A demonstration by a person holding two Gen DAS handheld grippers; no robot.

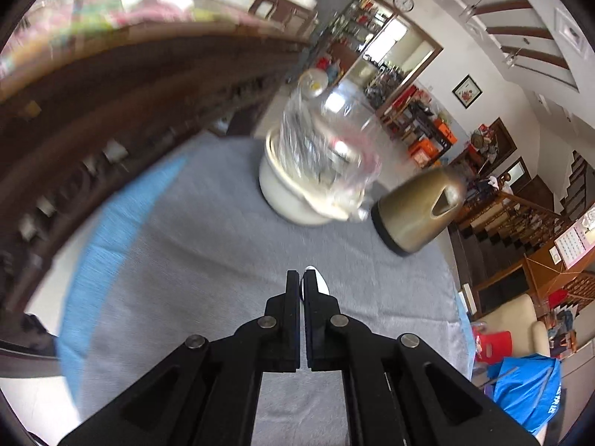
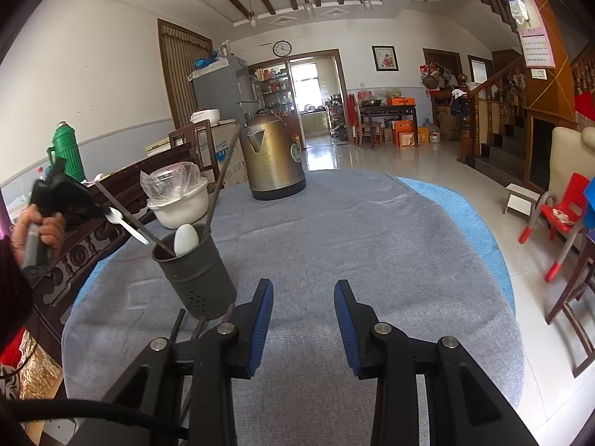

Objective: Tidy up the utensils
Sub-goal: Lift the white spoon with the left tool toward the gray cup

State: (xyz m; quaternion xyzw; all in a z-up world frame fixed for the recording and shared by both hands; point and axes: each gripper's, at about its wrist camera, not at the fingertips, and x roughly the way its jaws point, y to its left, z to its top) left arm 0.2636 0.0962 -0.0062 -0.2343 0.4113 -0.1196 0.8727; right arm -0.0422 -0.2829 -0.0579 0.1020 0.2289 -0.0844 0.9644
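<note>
A dark grey utensil holder [image 2: 197, 275] stands on the grey tablecloth [image 2: 353, 245], left of my right gripper. It holds a white spoon [image 2: 186, 239] and dark chopsticks [image 2: 223, 178] that lean outward. My left gripper [image 2: 102, 210] hovers up and to the left of the holder, held in a hand, shut on a white plastic utensil [image 2: 128, 226] that points down toward the holder's rim. In the left wrist view the left gripper [image 1: 302, 278] shows its jaws together with the white utensil [image 1: 316, 280] at the tips. My right gripper [image 2: 303, 290] is open over bare cloth, with nothing between its fingers.
A brass kettle [image 2: 273, 160] [image 1: 416, 212] stands at the back of the table. Beside it is a white bowl [image 2: 182, 204] [image 1: 293, 200] topped with clear plastic. A carved wooden chair back [image 2: 111, 200] lines the table's left edge. Two dark sticks [image 2: 199, 329] lie by my right gripper's left finger.
</note>
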